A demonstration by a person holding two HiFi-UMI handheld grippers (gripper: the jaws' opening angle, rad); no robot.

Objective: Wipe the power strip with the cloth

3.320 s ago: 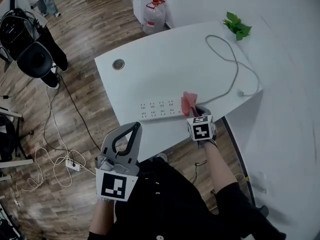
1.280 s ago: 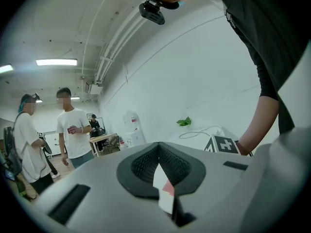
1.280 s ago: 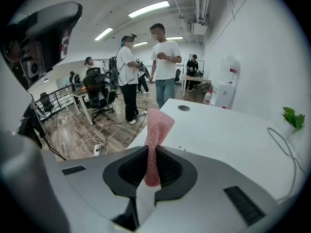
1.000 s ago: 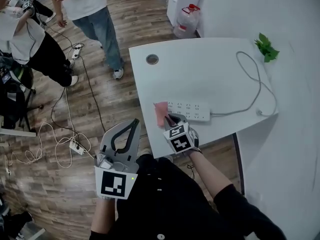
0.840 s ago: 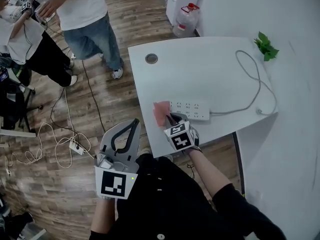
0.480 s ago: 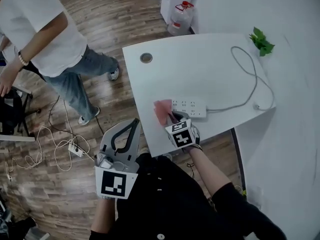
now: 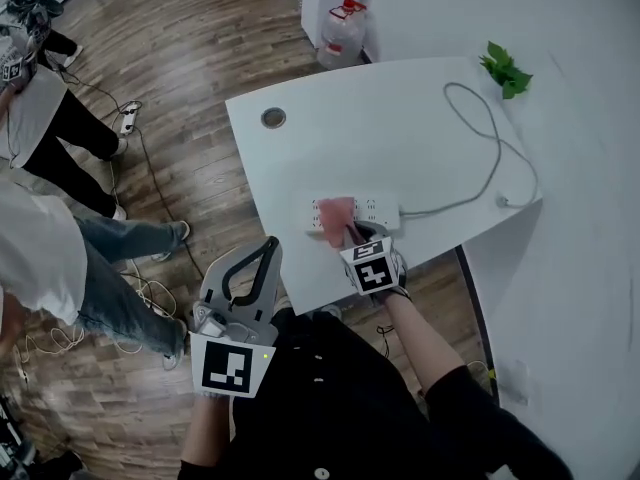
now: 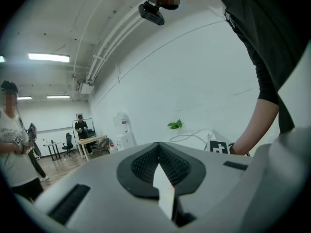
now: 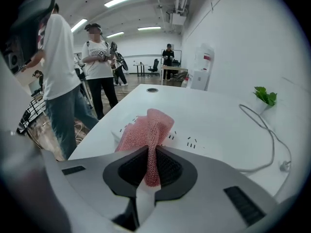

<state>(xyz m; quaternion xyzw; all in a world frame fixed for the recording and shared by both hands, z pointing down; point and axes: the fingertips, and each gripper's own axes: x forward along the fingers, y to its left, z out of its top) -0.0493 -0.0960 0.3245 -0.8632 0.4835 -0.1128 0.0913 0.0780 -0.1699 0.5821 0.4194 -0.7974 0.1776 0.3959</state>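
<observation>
Squarely on the left half of the white power strip [image 7: 380,208] lies the pink cloth [image 7: 335,211], bunched and draped over the sockets. The strip lies flat close to the near edge of the desk [image 7: 400,128], toward its near left corner and roughly parallel to that edge.

The right gripper [image 7: 352,235] reaches in over the near edge. In the right gripper view its 2 fingers [image 9: 132,166] are pinching a fold of the cloth [image 9: 148,127], which rises ahead of them and spills onto the strip [image 9: 190,141]. The bare right forearm runs back from the gripper to a black sleeve.

The left gripper [image 7: 268,248] is held low off the desk, beside the person's body and above the wooden floor. Its fingers [image 8: 146,164] are pressed together with nothing between them, and it points away from the person.

A grey cable [image 7: 483,158] leaves the strip's right end, loops toward the far right corner and ends near the right edge. A small green plant [image 7: 503,68] sits at that far right corner. A round grommet [image 7: 272,118] is set near the far left corner.

Beyond the far edge a large water jug [image 7: 342,30] with a red cap stands on the floor; what it holds cannot be made out.
</observation>
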